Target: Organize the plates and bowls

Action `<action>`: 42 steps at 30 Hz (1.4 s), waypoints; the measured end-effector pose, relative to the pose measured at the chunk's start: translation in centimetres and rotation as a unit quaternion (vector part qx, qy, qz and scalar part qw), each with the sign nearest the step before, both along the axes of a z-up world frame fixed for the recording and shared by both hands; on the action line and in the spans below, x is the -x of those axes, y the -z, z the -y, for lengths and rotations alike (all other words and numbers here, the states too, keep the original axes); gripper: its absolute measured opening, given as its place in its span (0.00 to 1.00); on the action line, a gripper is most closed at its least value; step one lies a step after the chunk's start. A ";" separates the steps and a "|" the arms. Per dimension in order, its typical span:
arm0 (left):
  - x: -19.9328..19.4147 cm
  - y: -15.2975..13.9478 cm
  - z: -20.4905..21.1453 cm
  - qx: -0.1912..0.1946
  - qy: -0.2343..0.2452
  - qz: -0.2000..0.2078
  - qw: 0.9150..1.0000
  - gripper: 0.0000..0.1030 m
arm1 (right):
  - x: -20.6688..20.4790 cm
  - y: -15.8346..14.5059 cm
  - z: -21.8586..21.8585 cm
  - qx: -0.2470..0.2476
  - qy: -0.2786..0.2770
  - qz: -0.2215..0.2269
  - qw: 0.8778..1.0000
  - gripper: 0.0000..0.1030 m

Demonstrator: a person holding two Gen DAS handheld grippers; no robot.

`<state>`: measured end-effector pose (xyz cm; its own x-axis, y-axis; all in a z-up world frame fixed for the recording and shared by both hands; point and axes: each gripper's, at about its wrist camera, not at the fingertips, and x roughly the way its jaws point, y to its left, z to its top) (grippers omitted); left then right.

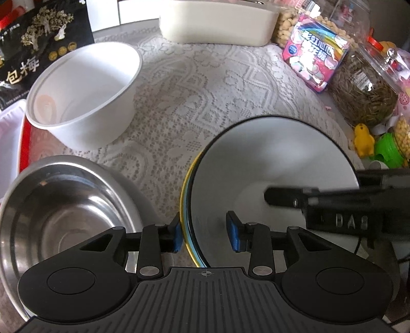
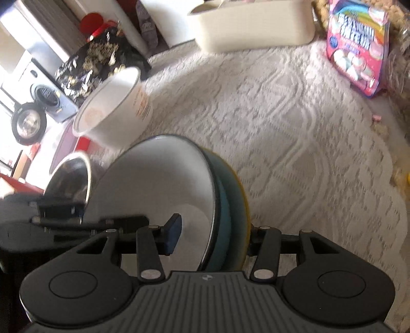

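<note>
A stack of bowls, white inside with blue and yellow rims, sits on the lace tablecloth. My left gripper is open and straddles the stack's near-left rim without clamping it. My right gripper is open and straddles the stack's rim from the other side; its right finger is hidden behind the bowls. The right gripper also shows in the left wrist view. A steel bowl lies to the left. A white paper bowl stands further back left.
A cream rectangular tub stands at the back. A pink candy bag, a jar of seeds, a yellow toy and a green lid line the right edge. A black snack bag and a red-and-white tray sit left.
</note>
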<state>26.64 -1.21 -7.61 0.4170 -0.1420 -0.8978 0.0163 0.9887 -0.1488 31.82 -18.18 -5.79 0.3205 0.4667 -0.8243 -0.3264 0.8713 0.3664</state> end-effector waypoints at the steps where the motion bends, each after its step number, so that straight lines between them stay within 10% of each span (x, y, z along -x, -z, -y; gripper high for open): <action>1: -0.1 0.0 0.1 0.000 -0.002 0.003 1.000 0.36 | -0.4 -0.1 0.1 -0.002 0.003 0.003 1.000 0.47; 42: -1.2 -1.5 -1.0 0.030 0.005 0.042 0.999 0.24 | -0.2 -0.4 1.0 0.035 0.010 0.065 0.997 0.49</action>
